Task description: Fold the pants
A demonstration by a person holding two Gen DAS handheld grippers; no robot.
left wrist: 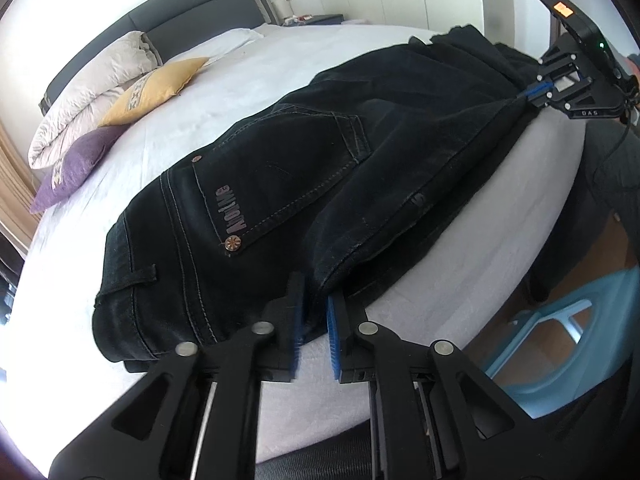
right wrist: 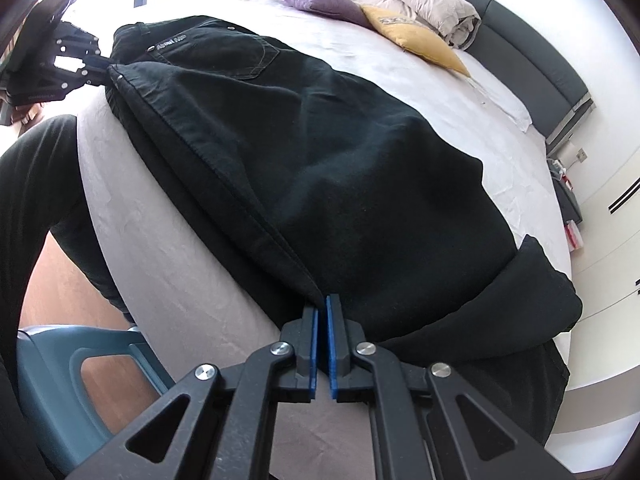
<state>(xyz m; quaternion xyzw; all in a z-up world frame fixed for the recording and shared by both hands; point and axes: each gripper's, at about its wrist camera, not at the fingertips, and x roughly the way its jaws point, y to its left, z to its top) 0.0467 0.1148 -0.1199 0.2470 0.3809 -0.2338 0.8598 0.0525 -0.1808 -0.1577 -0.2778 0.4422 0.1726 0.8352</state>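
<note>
Right gripper [right wrist: 322, 308] pinched almost fully closed on the folded edge of the black jeans [right wrist: 320, 152] near the leg end; only a sliver of gap between the blue pads, denim caught at the tips. Left gripper [left wrist: 314, 312] sits at the waist end by the crotch fold, jaws parted a little, with a ridge of denim lying at or between the pad tips; whether it actually grips is unclear from either view.

Jeans lie lengthwise along the near edge of the bed [left wrist: 280, 64], legs stacked one on the other, back pocket [left wrist: 276, 176] up, hems bunched at the far right. Pillows [left wrist: 156, 88] and duvet well apart, at the headboard.

Risks, as judged:
- Right hold is a tip-only pinch on thick seam; a sharp pull could strip the cloth out.
- If the left bite is loose, lifting both ends would drag one side only and skew the fold.
- Garment rides close to the mattress edge; slack could slide toward the floor and blue stool [left wrist: 560, 328].
</note>
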